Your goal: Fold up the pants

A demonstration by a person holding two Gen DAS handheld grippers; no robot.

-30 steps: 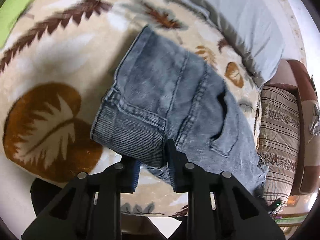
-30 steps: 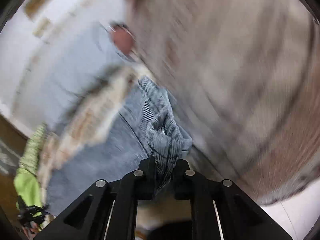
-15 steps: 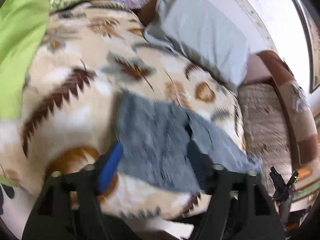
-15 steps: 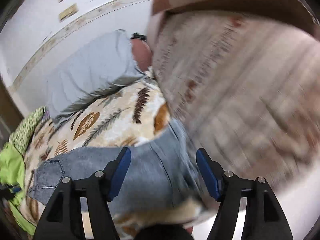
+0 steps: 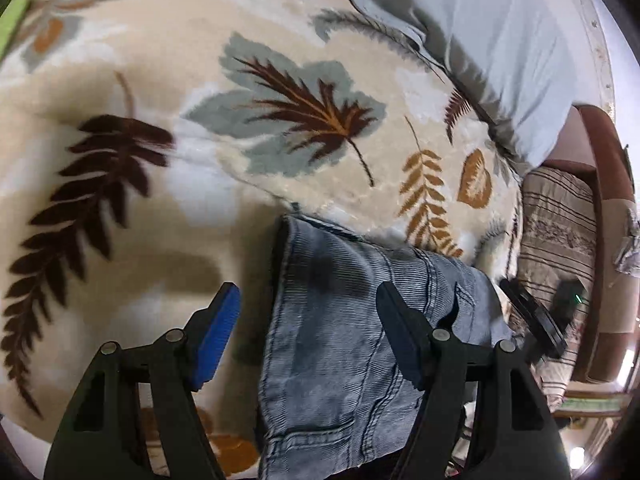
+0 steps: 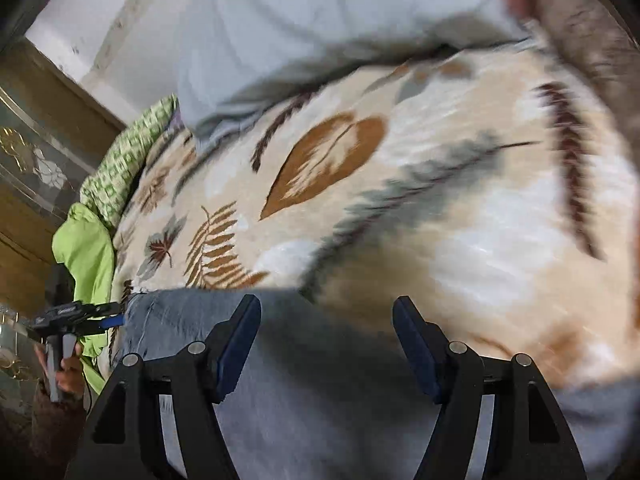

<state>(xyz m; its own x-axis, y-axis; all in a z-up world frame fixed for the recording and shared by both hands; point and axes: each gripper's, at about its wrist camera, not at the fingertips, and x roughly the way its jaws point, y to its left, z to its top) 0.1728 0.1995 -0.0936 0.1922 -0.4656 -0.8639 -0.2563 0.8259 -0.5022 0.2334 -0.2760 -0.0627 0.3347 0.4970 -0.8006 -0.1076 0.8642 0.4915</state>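
Observation:
Folded grey-blue jeans (image 5: 340, 344) lie flat on the cream leaf-print blanket (image 5: 200, 128). My left gripper (image 5: 308, 316) hovers open over their folded left edge, blue pads apart and nothing pinched. In the right wrist view the jeans (image 6: 304, 392) fill the bottom of the picture, blurred. My right gripper (image 6: 326, 328) stands open above them, gripping nothing. The left gripper (image 6: 80, 316) shows at the far left of that view, held by a hand (image 6: 66, 372).
A pale blue pillow (image 5: 492, 32) lies at the head of the bed. A striped brown cushion (image 5: 560, 232) and a brown bed frame (image 5: 604, 184) sit to the right. Green bedding (image 6: 86, 252) and a wooden cabinet (image 6: 32, 160) stand at the left.
Both grippers let go of the jeans and now stand open. The jeans dropped flat onto the blanket, and both hands swung sideways across the bed.

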